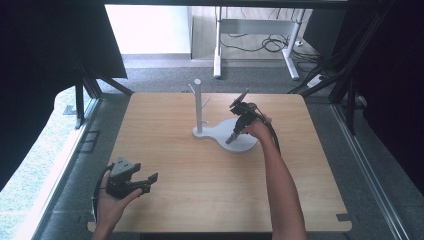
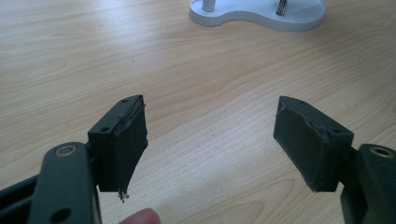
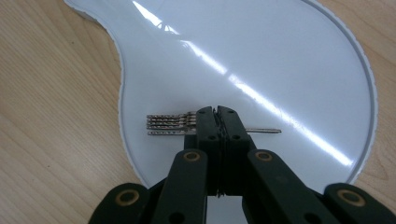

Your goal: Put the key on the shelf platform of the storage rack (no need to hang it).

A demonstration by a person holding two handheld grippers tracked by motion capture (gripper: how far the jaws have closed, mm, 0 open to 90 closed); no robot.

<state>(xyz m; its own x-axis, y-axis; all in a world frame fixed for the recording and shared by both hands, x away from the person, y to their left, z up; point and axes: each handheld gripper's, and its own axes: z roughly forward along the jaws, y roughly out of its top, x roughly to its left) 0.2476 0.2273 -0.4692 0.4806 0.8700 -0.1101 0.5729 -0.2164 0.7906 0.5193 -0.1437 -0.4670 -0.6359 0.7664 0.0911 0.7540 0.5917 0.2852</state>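
The left gripper (image 1: 148, 181), jaws apart, rests near-left; the right gripper (image 3: 216, 111) clamps a metal fork (image 3: 168, 125) over the white plastic base (image 3: 289, 56).

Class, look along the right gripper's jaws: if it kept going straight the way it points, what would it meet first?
Probably the white tray just beyond the small metal fork that the right gripper holds; the fork may touch first, though the gap is unclear.
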